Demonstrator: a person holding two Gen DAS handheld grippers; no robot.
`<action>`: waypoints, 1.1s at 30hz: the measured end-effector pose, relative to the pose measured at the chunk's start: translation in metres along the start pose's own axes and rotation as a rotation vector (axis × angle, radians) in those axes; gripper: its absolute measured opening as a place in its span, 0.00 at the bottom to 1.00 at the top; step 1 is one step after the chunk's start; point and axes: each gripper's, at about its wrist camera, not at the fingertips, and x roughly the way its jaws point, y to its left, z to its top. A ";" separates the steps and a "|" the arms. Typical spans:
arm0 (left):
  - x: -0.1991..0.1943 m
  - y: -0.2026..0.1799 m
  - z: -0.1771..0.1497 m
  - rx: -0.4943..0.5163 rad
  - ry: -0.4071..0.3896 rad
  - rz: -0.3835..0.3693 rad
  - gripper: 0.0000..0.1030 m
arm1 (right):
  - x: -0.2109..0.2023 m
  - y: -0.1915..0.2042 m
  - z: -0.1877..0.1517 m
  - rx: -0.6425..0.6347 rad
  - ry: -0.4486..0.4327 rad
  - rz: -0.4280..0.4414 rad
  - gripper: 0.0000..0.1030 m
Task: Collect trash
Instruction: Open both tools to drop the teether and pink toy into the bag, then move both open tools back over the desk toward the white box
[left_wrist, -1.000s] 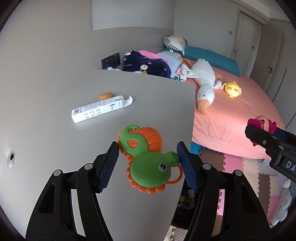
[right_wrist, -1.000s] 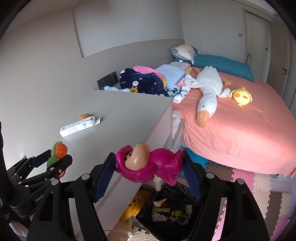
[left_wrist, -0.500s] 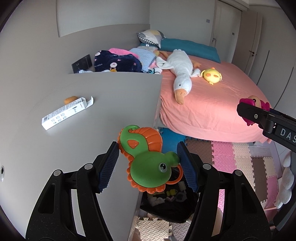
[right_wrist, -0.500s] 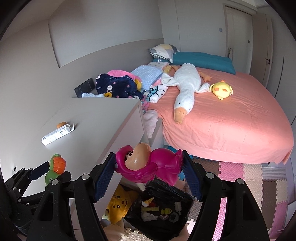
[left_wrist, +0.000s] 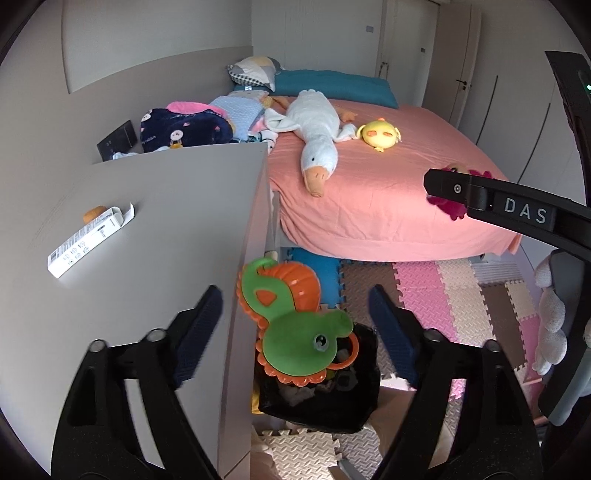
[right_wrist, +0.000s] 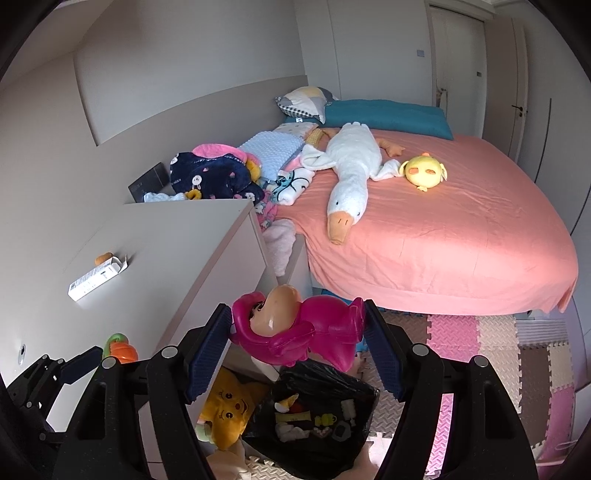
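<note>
Bedroom floor: black trash bag (left_wrist: 317, 402). Left gripper (left_wrist: 295, 317) now parted, green-orange toy (left_wrist: 295, 325) released; right gripper (right_wrist: 295, 332) still clamped on pink toy (right_wrist: 295, 328).

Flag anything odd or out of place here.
The green and orange toy sits untouched between the open left tongs, gaps on both sides, apparently mid-drop over the black trash bag. The right tongs grip a pink toy. A white box lies flap-open on the dresser.
</note>
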 end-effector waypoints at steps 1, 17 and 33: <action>-0.001 -0.003 0.000 0.019 -0.007 -0.005 0.95 | -0.003 -0.002 0.000 0.000 -0.018 -0.025 0.80; -0.004 -0.012 -0.005 0.115 -0.015 0.023 0.95 | -0.006 -0.014 0.008 0.039 -0.041 -0.038 0.82; 0.001 0.040 -0.008 0.047 -0.002 0.078 0.95 | 0.015 0.037 0.013 -0.024 -0.012 0.032 0.82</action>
